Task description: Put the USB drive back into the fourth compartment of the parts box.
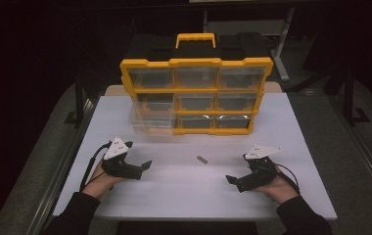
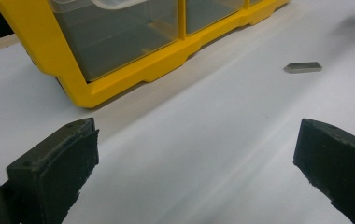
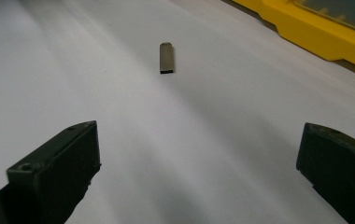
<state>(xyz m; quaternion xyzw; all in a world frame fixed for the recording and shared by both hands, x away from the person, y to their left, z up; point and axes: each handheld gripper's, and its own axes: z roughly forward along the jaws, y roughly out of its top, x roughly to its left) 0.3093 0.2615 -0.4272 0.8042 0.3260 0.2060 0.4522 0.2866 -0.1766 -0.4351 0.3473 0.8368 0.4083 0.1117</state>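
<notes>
High view of a white table bearing a yellow-framed plastic organiser cabinet with three rows of clear drawers; the lower-left clear drawer stands pulled partly out of the frame. A small flat grey metal stick, rounded at one end, lies alone on the bare tabletop in front of the cabinet, between the two grippers and well apart from each.

The left gripper and the right gripper rest low near the table's front edge, both pointing inward toward the stick. Each has its jaws spread wide and holds nothing.

In the right gripper view the stick lies almost in line with the jaws, ahead and slightly left of centre. In the left gripper view it lies crosswise, off to the right.

The step in hand appears to be the pick-up. The right gripper seems better placed: it should advance until the stick sits between the pads, come down to the table surface, and close across the narrow width, since so thin a piece may slip or skid if pinched from above.
</notes>
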